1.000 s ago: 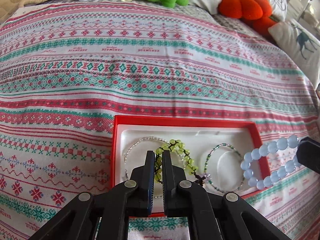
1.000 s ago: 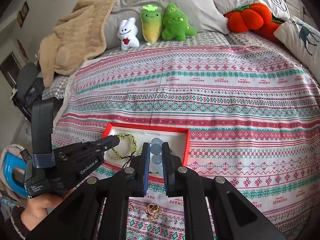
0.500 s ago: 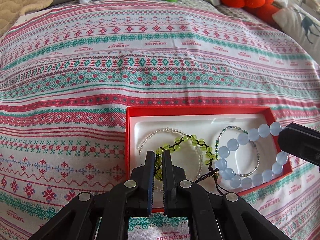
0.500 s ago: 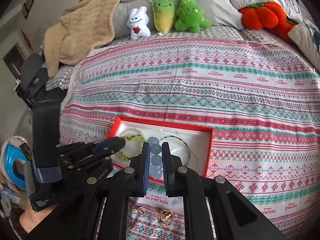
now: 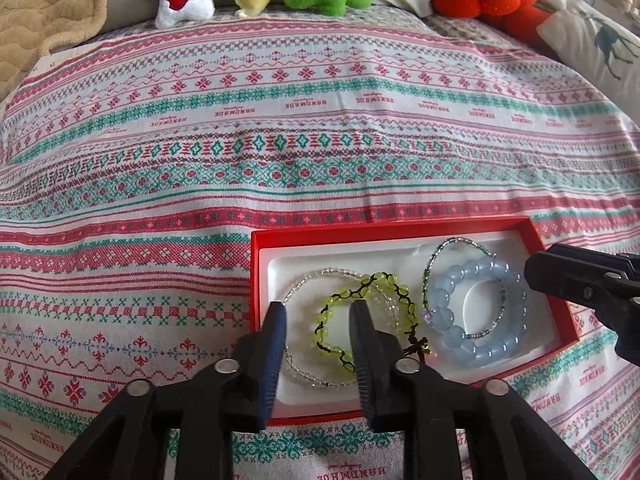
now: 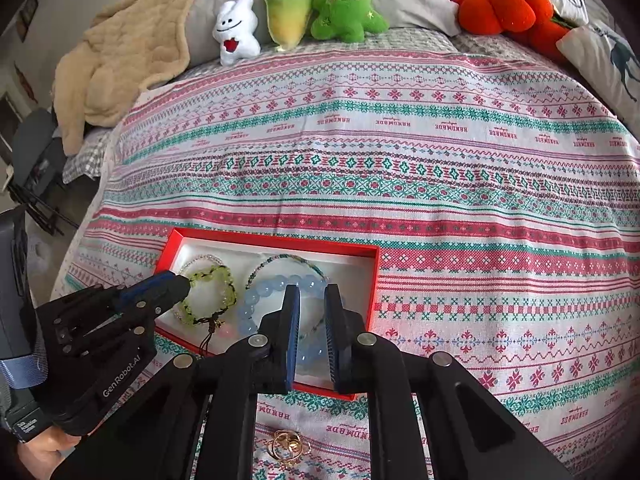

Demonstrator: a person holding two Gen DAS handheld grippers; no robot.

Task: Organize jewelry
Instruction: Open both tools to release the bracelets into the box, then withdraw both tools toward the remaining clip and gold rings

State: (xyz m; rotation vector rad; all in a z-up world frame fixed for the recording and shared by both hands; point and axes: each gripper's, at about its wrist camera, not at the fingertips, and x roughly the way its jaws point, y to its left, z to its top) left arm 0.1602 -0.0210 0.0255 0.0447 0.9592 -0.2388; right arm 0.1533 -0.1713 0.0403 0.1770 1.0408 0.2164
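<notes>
A: Item one, red box (image 5: 400, 229) on the bed (image 5: 280, 148). Contents?

B: White insert; clear bead bracelet (image 5: 320, 274) at the box's left end, green bead bracelet (image 5: 362, 286) overlapping it, blue bead bracelet (image 5: 476, 312) at the right end inside a thin beaded bangle (image 5: 456, 242).

A: Grippers?

B: Left gripper (image 5: 318, 312) over the box's near-left corner, fingers apart and opening, green beads lying loose between them. Right gripper (image 6: 312, 300) over the right end, fingers parting, blue beads beneath, unclamped.

A: Margins?

B: Open patterned cover beyond the box's far edge; gold rings (image 6: 288, 444) lie before its near edge.
</notes>
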